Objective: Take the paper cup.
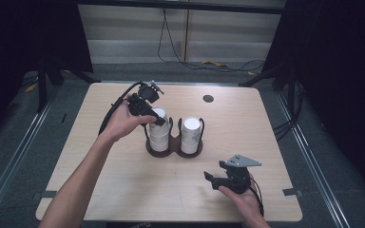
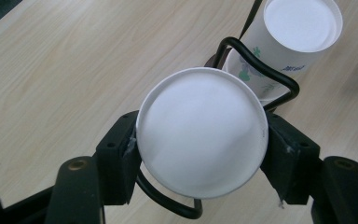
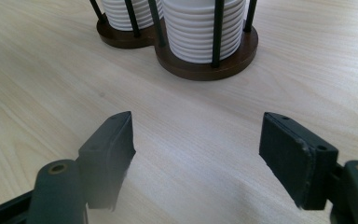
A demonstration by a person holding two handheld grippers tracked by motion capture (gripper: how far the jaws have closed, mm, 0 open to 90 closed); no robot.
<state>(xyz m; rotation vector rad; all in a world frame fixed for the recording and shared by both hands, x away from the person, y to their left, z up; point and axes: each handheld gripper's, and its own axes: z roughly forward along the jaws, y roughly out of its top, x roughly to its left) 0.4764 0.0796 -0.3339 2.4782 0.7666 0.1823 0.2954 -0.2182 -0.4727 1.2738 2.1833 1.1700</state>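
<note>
The left claw [image 2: 200, 149] was clamped on the top paper cup [image 2: 201, 130] of a stack in the holder [image 1: 173, 148], while the right claw [image 3: 200, 154] hung apart, empty, over the worktop [image 1: 123, 180].

White paper cup [image 2: 201, 130], upside down atop left stack

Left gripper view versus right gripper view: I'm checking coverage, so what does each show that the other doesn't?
Left gripper view: the left gripper clamped on the top cup of a stack, seen bottom-up from above, and the second stack's printed cup.
Right gripper view: the right gripper with open, empty jaws, and the holder's brown wooden base.
Both: the cup stacks, the black wire holder and the table.
</note>
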